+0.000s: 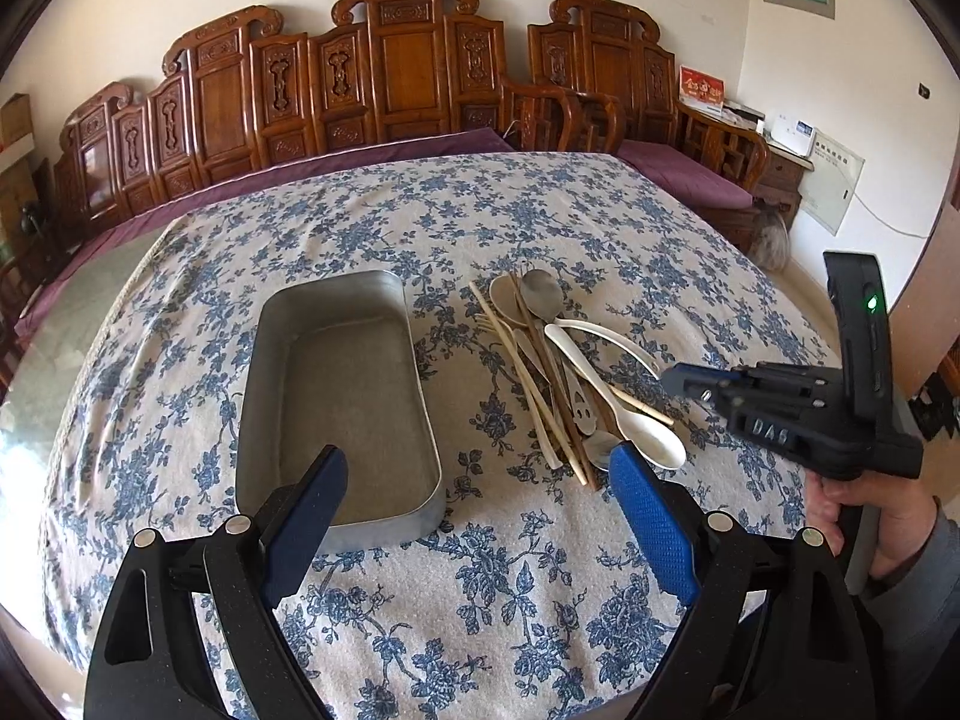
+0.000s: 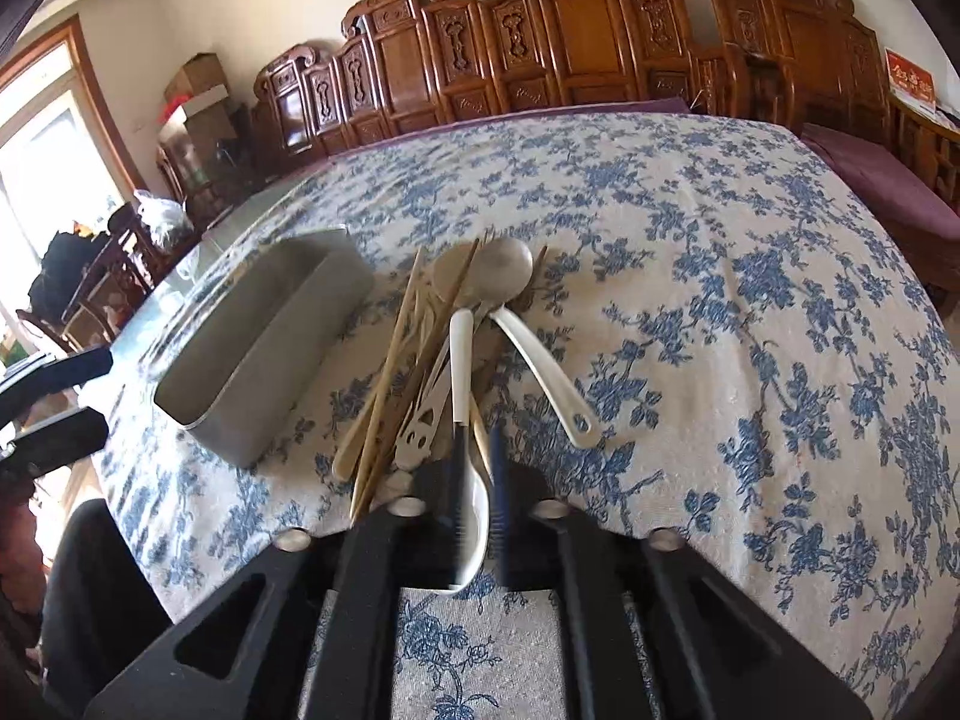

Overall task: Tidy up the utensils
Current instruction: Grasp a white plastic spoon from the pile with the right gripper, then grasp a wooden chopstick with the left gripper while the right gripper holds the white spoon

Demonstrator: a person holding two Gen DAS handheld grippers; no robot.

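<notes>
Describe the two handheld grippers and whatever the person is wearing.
The left gripper has black arms, silver rivets and blue textured pads. The right gripper is a black body embossed "DA6" with a green indicator light, gripped by a hand in a grey sleeve.

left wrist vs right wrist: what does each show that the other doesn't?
Left wrist only: the empty inside of the metal tray, the right gripper seen from the side, and the hand holding it.
Right wrist only: a white spoon's bowl between its jaws, and a window at far left.
Both: the utensil pile, the floral tablecloth, and the carved wooden bench.
</notes>
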